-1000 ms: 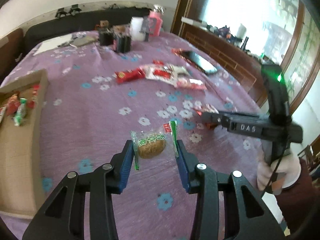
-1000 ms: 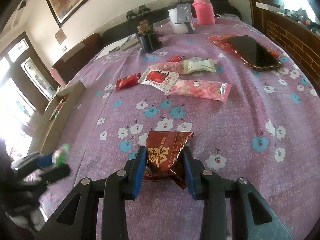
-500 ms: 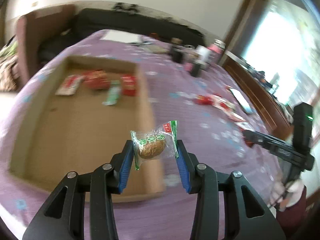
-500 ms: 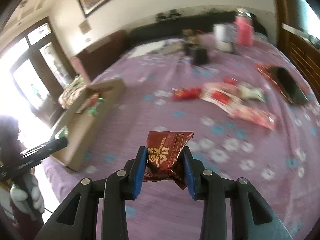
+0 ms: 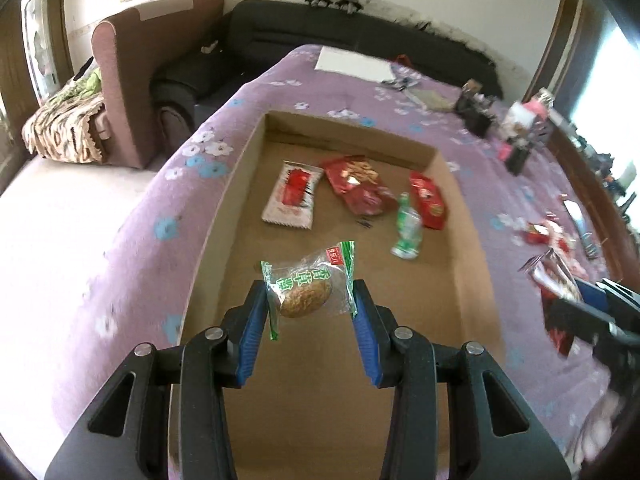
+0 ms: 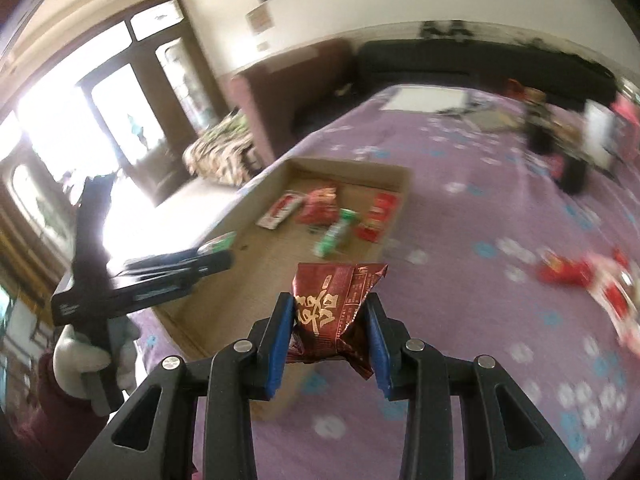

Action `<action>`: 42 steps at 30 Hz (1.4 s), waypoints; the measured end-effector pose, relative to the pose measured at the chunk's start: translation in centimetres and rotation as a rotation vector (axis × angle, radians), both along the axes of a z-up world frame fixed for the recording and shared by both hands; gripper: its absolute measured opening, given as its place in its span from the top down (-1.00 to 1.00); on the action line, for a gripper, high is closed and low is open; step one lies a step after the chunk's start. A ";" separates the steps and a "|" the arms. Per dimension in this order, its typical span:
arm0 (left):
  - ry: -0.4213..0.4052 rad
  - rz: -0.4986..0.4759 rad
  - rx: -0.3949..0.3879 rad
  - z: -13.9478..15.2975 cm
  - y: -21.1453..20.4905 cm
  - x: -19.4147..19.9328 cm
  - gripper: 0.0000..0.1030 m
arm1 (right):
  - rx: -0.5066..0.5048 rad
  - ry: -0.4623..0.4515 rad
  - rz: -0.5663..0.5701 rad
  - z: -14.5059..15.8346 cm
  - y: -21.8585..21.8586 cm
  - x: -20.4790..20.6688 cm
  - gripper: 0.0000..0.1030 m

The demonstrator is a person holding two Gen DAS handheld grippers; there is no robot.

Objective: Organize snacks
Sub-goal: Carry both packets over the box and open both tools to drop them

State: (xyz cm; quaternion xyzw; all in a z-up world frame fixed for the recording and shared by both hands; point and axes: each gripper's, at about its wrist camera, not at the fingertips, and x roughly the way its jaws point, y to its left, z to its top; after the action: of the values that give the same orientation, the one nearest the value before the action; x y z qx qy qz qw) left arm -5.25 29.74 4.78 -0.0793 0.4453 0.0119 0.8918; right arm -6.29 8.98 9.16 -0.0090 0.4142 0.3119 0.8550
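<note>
1. Left wrist view: a clear wrapper with green print holding a round brown pastry [image 5: 306, 290] sits at the frame's center, pinched by its two side edges between the blue pads of the left gripper [image 5: 309, 316], which is clenched on it.
2. The pastry hangs in the air over the near part of an open cardboard box [image 5: 466, 240], whose brown floor fills the middle of the frame.
3. Farther in, toward the upper center, four snacks lie on the box floor: a white packet with a red panel [image 5: 291, 196], a crumpled red bag [image 5: 358, 190] just right of it, a red packet [image 5: 429, 200] near the right wall, and a green-and-white candy [image 5: 408, 228] beside that packet.
4. The box rests on a purple flowered tablecloth [image 5: 132, 248]; at the right edge the other tool shows with its dark red pack, blurred.
5. Right wrist view: a dark red foil pack with gold characters [image 6: 332, 312] stands in the lower center, squeezed between the blue pads of the right gripper [image 6: 330, 332], which is grasping it.
6. This pack is held above the tablecloth, near the box's closest corner; the box [image 6: 396, 174] lies up and left of it.
7. At left, a white-gloved hand [image 6: 86, 364] holds the left tool, whose tip reaches over the box.
8. More red snacks [image 6: 568, 270] lie blurred on the cloth at the right.
</note>
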 end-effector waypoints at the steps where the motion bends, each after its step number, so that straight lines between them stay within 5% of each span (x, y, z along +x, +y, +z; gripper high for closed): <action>1: 0.016 0.000 0.003 -0.2 0.2 0.9 0.23 | -0.015 0.001 0.016 -0.2 1.2 0.4 0.31; 9: 0.109 0.042 0.025 -1.8 1.4 5.0 0.20 | -0.113 0.032 0.107 -2.4 8.0 4.0 0.31; 16: 0.154 0.064 -0.061 -2.1 2.8 4.9 0.10 | -0.169 0.067 0.151 -4.6 11.2 6.1 0.31; 25: 0.011 0.080 -0.118 1.2 4.1 1.5 0.09 | -0.143 0.110 0.120 -5.5 12.0 8.4 0.21; 30: -0.083 0.096 -0.168 2.7 4.9 -1.8 0.05 | -0.038 0.131 0.079 -4.0 10.0 9.2 0.17; 33: -0.143 0.137 -0.181 3.2 5.5 -4.1 -0.27 | -0.006 0.085 0.031 -2.3 7.4 8.8 0.03; 42: -0.167 0.112 -0.210 3.1 2.6 -7.4 -0.28 | 0.058 0.076 -0.112 -1.4 -1.8 6.6 0.03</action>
State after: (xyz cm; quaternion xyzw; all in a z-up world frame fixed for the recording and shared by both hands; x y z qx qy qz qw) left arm -12.69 32.39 7.90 -0.1978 0.3635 0.0083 0.9103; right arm 0.26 7.14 7.77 0.0509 0.4369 0.2756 0.8547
